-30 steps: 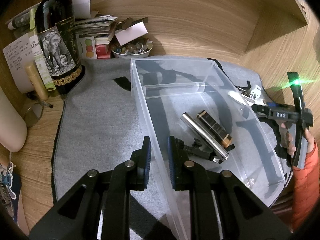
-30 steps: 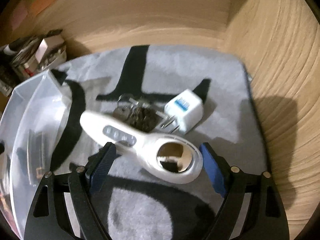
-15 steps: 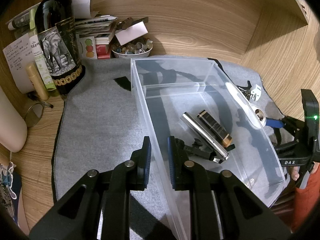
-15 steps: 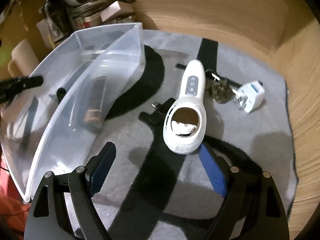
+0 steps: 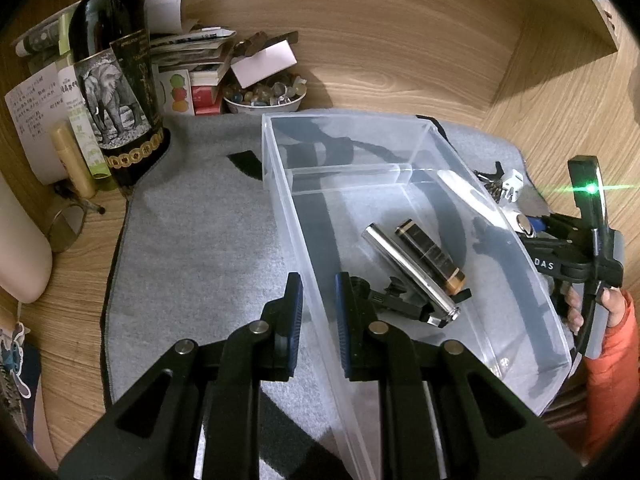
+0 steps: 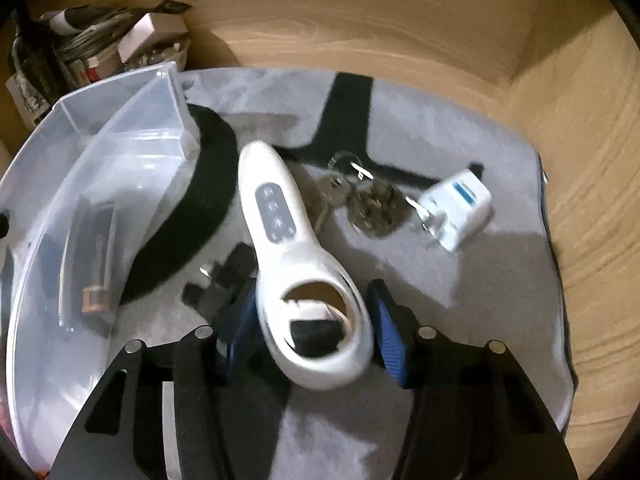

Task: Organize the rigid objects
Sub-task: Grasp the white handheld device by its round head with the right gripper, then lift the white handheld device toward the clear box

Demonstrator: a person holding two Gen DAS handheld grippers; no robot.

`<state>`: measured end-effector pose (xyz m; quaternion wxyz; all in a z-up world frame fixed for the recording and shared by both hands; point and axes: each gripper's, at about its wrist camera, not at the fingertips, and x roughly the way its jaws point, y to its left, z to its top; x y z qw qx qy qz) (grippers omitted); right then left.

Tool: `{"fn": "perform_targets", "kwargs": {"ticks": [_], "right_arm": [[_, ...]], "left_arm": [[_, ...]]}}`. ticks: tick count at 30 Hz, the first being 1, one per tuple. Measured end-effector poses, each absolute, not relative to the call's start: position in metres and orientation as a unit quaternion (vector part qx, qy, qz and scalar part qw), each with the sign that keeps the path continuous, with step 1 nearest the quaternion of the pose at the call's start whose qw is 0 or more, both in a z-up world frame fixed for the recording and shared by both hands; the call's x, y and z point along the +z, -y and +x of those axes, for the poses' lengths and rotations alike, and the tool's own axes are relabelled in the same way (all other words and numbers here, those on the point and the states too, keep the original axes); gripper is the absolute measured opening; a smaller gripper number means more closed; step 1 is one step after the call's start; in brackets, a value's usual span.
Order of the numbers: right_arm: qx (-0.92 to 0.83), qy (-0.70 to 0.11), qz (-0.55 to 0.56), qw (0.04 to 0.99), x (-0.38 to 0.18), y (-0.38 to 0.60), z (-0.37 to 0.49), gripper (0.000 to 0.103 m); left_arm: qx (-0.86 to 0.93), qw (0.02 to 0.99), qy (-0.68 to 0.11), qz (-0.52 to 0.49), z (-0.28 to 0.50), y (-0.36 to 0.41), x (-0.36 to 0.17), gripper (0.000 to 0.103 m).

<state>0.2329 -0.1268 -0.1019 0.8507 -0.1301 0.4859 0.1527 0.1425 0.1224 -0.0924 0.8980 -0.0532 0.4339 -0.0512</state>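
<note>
White handheld device [image 6: 316, 316] sits between closing right gripper [image 6: 312, 332]; left gripper [image 5: 318, 312] clamps bin wall [image 5: 308, 264].

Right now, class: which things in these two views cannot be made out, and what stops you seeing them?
- Key bunch, right wrist view: motion blur hides how many keys.
- Black object beside the white handheld device, right wrist view: blurred and partly covered by it.
- Notes, left wrist view: writing too small.
- Person's hand, left wrist view: cut off by the edge.
</note>
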Motion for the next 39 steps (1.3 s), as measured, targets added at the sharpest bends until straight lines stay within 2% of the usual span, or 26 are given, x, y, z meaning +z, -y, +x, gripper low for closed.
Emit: {"fn": "perform_targets", "kwargs": {"ticks": [1, 3, 11, 39], "right_arm": [[0.154, -0.483, -0.129, 0.852, -0.102, 0.125, 0.233, 0.048], [0.16, -0.48, -0.123, 0.854, -0.103, 0.123, 0.234, 0.04], [0.158, -0.444, -0.109, 0.876, -0.086, 0.125, 0.22, 0.039], [0.19, -0.264, -0.086, 0.942, 0.041, 0.108, 0.166, 0.038]], "left_arm": [[-0.051, 0.898, -0.434, -0.053, 0.143, -0.122, -0.093, 0.015], [-0.051, 0.898, -0.435, -0.054, 0.143, -0.122, -0.093, 0.015], [-0.051, 0.897, -0.435, -0.052, 0.145, -0.123, -0.093, 0.015], [-0.05, 0.898, -0.434, -0.053, 0.144, -0.123, -0.093, 0.015]]}}
